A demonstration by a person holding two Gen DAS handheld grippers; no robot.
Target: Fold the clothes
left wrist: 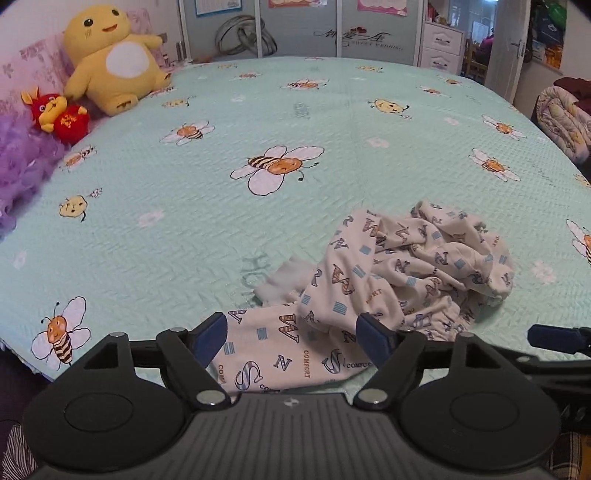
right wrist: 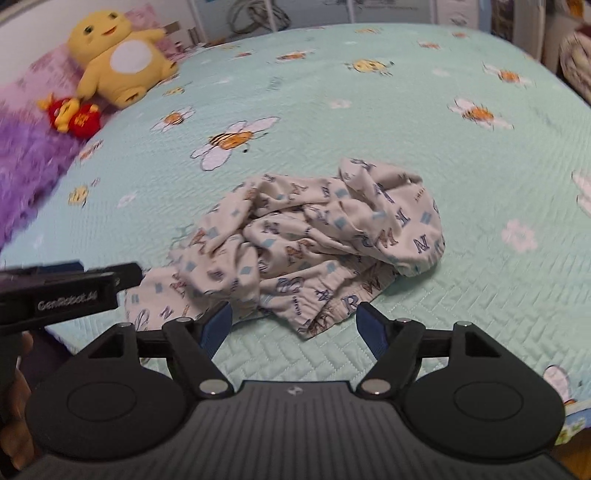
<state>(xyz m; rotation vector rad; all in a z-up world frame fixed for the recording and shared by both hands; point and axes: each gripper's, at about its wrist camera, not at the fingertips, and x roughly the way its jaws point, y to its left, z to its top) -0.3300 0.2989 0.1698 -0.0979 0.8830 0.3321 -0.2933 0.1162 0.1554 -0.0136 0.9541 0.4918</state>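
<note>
Mint-green quilted bedspread [left wrist: 207, 229], printed with bees and small white flowers, covers a wide bed and fills most of both views. At the head end, against a pink flowered cushion [left wrist: 33, 62], sits a big yellow plush toy [left wrist: 112, 55] with a small red plush toy [left wrist: 61, 114] just beside it, and a purple fluffy throw [left wrist: 22, 166] lies along the bed's left edge. Behind the bed: grey-blue wardrobe doors [left wrist: 373, 33] with posters cut off by the frame top, a white drawer unit [left wrist: 441, 46], an open doorway, and a rolled quilt [left wrist: 561, 118] at the far right. A crumpled cream garment [left wrist: 417, 269] with blue and brown letters lies near the bed's front edge. Left gripper [left wrist: 295, 332] has its jaws spread wide, one flat flap of the garment lying between the blue pads without either pad pressing it. Right gripper [right wrist: 293, 326] is likewise spread; the nearest hem of the garment sits just ahead between its fingertips, not pinched. The right-wrist view is blurred, so the letters and far furniture are hard to read there. The left gripper's side shows at that view's left edge, with part of a hand [right wrist: 14, 406] below it, mostly cut off. What kind of garment it is cannot be told from the heap.
</note>
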